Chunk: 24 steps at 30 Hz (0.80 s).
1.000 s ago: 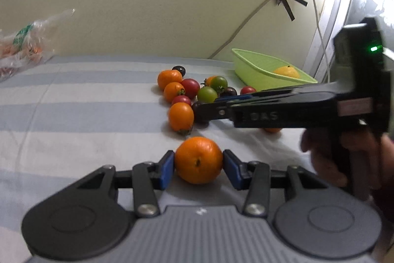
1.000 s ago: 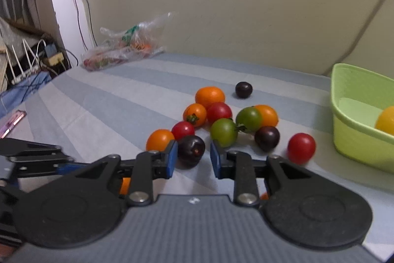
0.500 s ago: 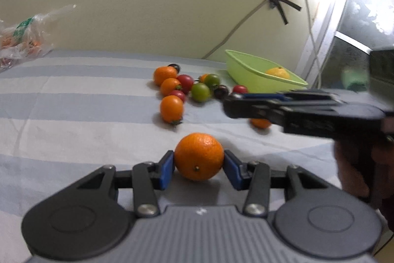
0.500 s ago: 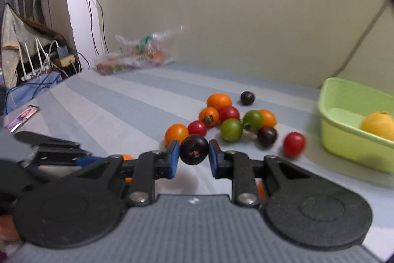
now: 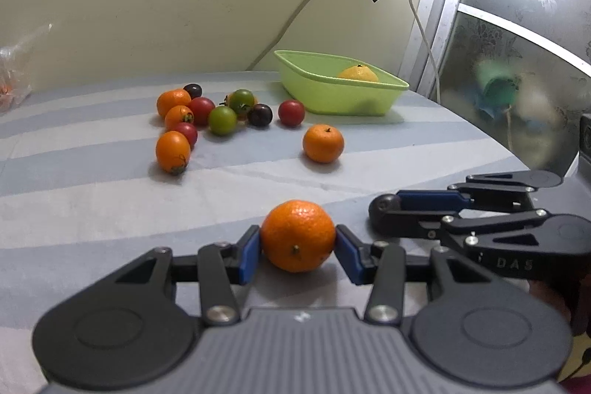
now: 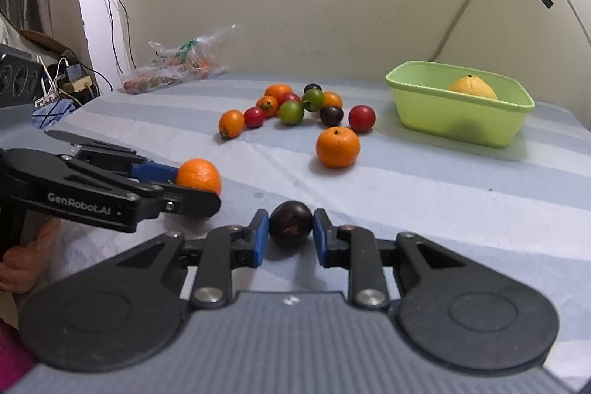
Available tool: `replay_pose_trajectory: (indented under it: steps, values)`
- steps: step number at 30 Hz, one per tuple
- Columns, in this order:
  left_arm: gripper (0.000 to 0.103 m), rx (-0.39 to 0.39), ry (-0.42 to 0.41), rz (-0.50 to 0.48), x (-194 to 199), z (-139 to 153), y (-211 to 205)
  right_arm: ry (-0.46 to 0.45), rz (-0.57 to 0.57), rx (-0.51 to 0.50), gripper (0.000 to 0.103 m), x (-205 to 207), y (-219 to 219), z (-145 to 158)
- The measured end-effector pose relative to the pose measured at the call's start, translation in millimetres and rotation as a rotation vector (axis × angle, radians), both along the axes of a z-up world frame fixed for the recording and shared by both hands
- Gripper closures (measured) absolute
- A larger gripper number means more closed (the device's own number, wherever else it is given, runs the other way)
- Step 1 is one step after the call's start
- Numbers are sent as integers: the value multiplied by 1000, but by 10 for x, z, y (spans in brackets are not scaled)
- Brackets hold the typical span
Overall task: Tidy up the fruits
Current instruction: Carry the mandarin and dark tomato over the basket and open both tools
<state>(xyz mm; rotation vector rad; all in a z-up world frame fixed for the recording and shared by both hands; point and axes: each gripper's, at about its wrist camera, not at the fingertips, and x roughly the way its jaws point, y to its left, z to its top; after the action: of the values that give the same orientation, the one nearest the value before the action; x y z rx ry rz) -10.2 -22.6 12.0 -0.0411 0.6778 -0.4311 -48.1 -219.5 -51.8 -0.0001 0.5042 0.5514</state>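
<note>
Closest in, the left claw [image 5: 298,252] is clamped on a mandarin [image 5: 297,235], its blue pads pressed against both sides of the fruit, just above the striped cloth [image 5: 92,209] that covers the counter. Just beside it, to its right, the right claw [image 6: 289,233] grips a dark tomato [image 6: 290,223] between its blue pads, the jaws drawn in narrow around so small a fruit and closed a little further in the last moment. A bit of the person's hand [image 6: 26,257] shows behind the left tool's handle. Farther out on the cloth a second mandarin [image 6: 337,147] sits alone, apart from both claws. Behind it lies the loose cluster of small tomatoes [image 6: 291,108]: orange, red, green and dark ones, several touching, with one red tomato [image 6: 361,118] at the right edge of the group, nearest the tub. To the right of the cluster stands a light green plastic tub [image 6: 443,113], open at the top, upright on the cloth, and in it lies a single yellow-orange citrus fruit [image 6: 472,88], resting toward the far side; I cannot see whether anything else lies on its floor. At the far left, against the wall, a clear plastic bag [image 6: 173,67] lies slumped with small red and orange things inside, too blurred to name.
</note>
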Motion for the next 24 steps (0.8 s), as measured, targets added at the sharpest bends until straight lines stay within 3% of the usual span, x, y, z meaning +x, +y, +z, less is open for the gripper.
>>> replay_pose_trajectory:
  steps: [7,11,15,20,24]
  values:
    - [58,44,1,8,21,10,-94,0,40,-13,69,-9,10,-82]
    - [60,69,-9,4,22,16,-145,-4,47,-8,75,-9,8,-84]
    - [60,43,5,-18,191,160,-173,-53,8,20,75,35,-122,-11]
    - [60,1,-44,-60,748,575,-401,-166,-161,54,75,446,-493,218]
    - [60,-16,-40,-60,1428,708,-668,-185,-288,77,75,946,-787,305]
